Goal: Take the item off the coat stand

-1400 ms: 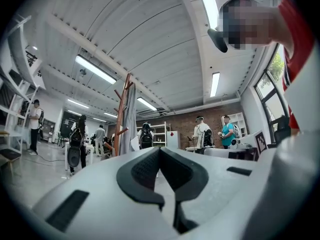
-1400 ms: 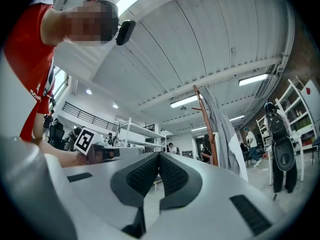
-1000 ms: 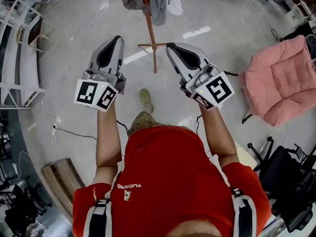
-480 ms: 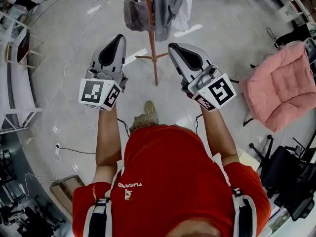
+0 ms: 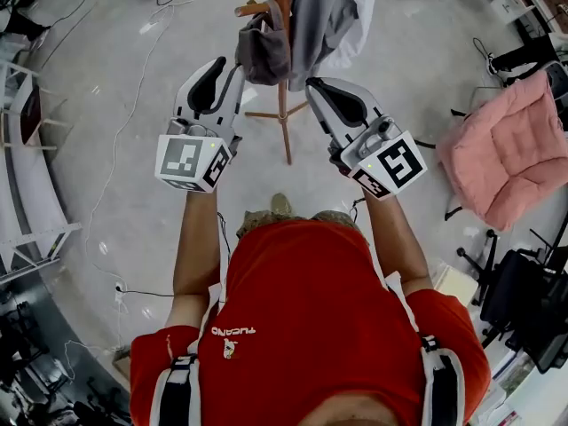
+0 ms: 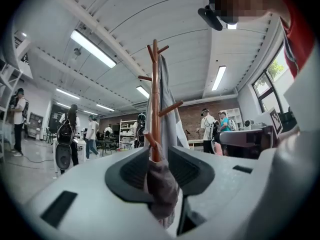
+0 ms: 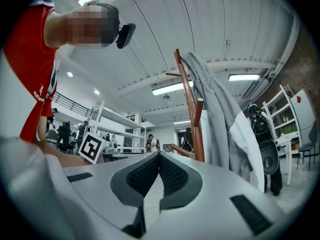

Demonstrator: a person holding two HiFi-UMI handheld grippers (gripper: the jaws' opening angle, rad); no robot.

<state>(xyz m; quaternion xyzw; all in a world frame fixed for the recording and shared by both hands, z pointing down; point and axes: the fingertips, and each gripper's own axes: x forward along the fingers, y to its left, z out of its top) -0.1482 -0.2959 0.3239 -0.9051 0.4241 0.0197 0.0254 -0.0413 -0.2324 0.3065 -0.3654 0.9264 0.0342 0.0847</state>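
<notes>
The thing I'm after, a limp grey-brown cloth item (image 6: pixel 161 186), hangs from a low peg (image 5: pixel 251 9) of the coat stand (image 5: pixel 282 87). It lies straight ahead of my left claw (image 5: pixel 229 71), already down in the slot between its jaws. Those jaws are opening at this moment. In the left gripper view the cloth hangs in the gap, close against one pad with a sliver of daylight beside the other, so I judge that nothing is clamped yet. The item's long axis runs downward from the peg, roughly in line with the stand's pole, and so lies lengthwise in the slot rather than across it. The peg slants up and away from the pole on my left-hand side. My guess is that the way off is up along that slant and outward, not a straight pull back toward me. My right claw (image 5: pixel 312 87) has its jaws together with nothing between them. It sits on the other side of the pole, beside the long grey coat (image 7: pixel 220 114) that hangs higher on the stand. Its own view shows the pole off to one side of its line, not ahead of it. So the left claw is the nearer one and the only one lined up, and what counts next is closing squarely on the cloth just under the peg before lifting.
</notes>
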